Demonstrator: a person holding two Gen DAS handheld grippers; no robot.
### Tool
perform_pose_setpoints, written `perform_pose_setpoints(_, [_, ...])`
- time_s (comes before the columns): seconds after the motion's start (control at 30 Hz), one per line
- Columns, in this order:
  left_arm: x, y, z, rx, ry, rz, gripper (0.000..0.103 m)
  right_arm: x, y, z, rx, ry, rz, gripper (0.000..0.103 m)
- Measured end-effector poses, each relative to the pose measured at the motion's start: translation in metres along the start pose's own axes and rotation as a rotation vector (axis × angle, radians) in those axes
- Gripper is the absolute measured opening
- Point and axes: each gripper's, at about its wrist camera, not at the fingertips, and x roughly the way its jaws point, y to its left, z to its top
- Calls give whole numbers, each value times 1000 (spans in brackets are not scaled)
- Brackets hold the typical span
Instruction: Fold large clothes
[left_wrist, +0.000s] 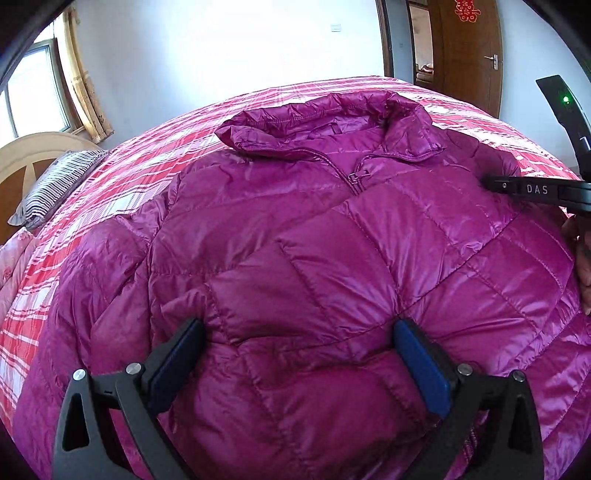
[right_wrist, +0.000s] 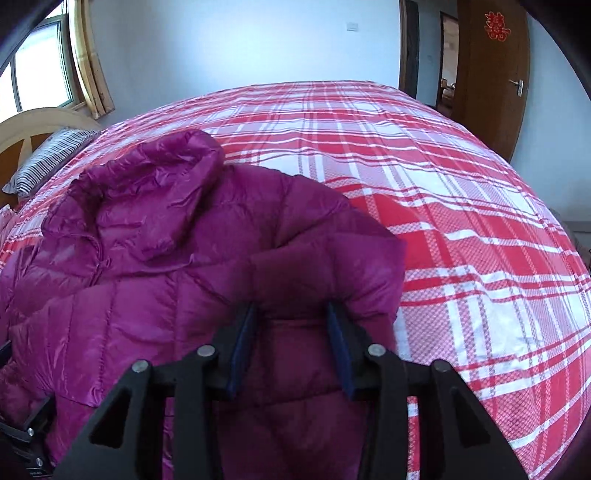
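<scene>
A magenta quilted down jacket (left_wrist: 303, 258) lies front up on the bed, zipped, collar at the far end. My left gripper (left_wrist: 297, 328) is open and hovers over the jacket's lower front, jaws wide apart. My right gripper (right_wrist: 291, 314) is shut on a thick fold of the jacket's right sleeve side (right_wrist: 295, 280), with the padded fabric bunched between the fingers and lifted over the jacket body. The right gripper also shows in the left wrist view (left_wrist: 495, 184) at the jacket's right shoulder.
The bed carries a red and white plaid sheet (right_wrist: 443, 221). A striped pillow (left_wrist: 55, 184) lies by the wooden headboard (left_wrist: 22, 155) at the left. A wooden door (right_wrist: 491, 74) stands beyond the bed's far right corner.
</scene>
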Motion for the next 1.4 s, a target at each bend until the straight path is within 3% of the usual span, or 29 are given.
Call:
perform_pose_setpoints(0.53, [2,2,1,-11,4,-11,102,3,13,-3,-59,3,-77,43])
perform_pose_setpoints(0.87, [2,2,0,-11,4,-10,102,1,14,0,-56,12,-69,43])
perform_pose_setpoints(1.1, [2,3,1,-14,4,-13,102,-48,25,-20,-88,-37,-19,43])
perform_pose_setpoints(1.2, [2,2,1,-14,3,-13,102,-32,22,-34,-99,19,-7,43])
perform_pose_setpoints(1.4, [2,3,1,-14,3,-13,102,-24,25,-34,-111,16,-16,46])
